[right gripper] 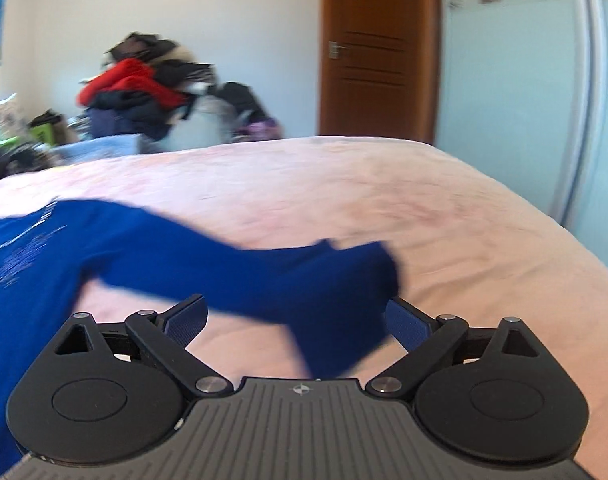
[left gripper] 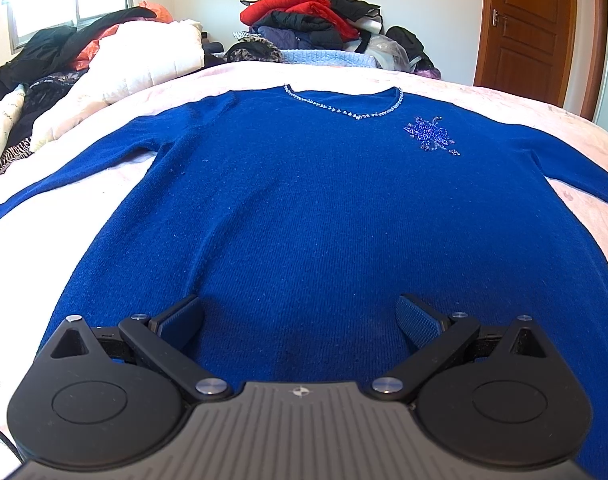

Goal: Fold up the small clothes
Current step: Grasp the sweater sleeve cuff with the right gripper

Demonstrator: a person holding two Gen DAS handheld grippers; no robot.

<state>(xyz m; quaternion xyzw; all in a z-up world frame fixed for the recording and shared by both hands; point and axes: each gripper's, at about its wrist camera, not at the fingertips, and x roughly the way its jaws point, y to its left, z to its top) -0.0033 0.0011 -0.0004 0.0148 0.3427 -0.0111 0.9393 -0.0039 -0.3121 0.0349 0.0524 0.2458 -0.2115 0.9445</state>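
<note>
A blue knit sweater (left gripper: 304,200) lies flat, front up, on the pink bed cover (left gripper: 504,96), with a beaded neckline and a sequin motif (left gripper: 432,134) on the chest. My left gripper (left gripper: 299,320) is open and empty, just above the sweater's lower hem area. My right gripper (right gripper: 297,316) is open over the sweater's right sleeve (right gripper: 263,276), which lies between its fingers, the cuff near the right finger. The right wrist view is blurred by motion.
A pile of red, black and blue clothes (left gripper: 308,16) stands behind the bed; it also shows in the right wrist view (right gripper: 139,88). Quilts and dark clothes (left gripper: 83,64) lie at the left. A brown door (left gripper: 532,28) is at the right.
</note>
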